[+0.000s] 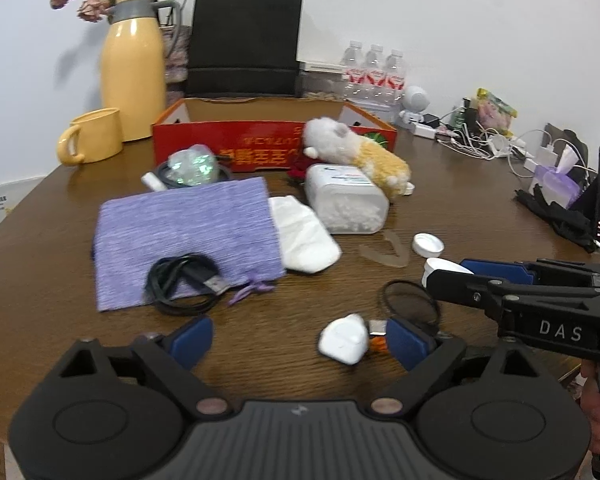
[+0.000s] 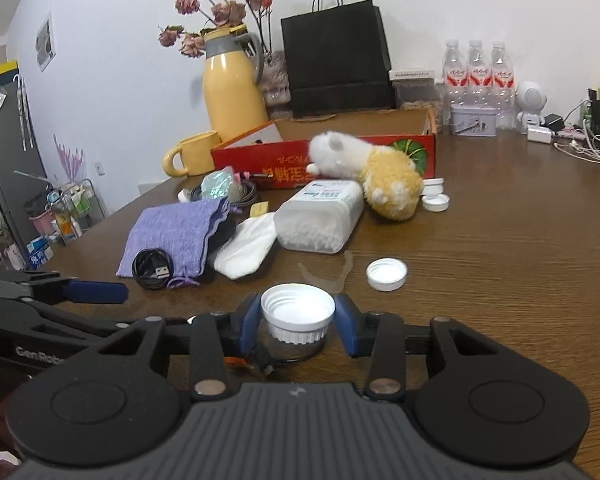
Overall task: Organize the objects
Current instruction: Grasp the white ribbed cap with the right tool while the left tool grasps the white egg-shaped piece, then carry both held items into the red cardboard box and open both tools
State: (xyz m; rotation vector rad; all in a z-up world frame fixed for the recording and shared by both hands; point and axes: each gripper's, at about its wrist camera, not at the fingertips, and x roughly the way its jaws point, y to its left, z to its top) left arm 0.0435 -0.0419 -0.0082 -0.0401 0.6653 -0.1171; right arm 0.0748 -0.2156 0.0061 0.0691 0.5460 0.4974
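One view alone shows the white earbud case (image 1: 344, 339); the other, a tin (image 2: 473, 120).

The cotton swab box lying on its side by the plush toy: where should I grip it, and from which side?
Probably across the two long flat walls of the cotton swab box, near the swab-filled end that faces the camera. Come in from the near, open side of the table: the plush toy leans over the far end, and the white pouch crowds its left.
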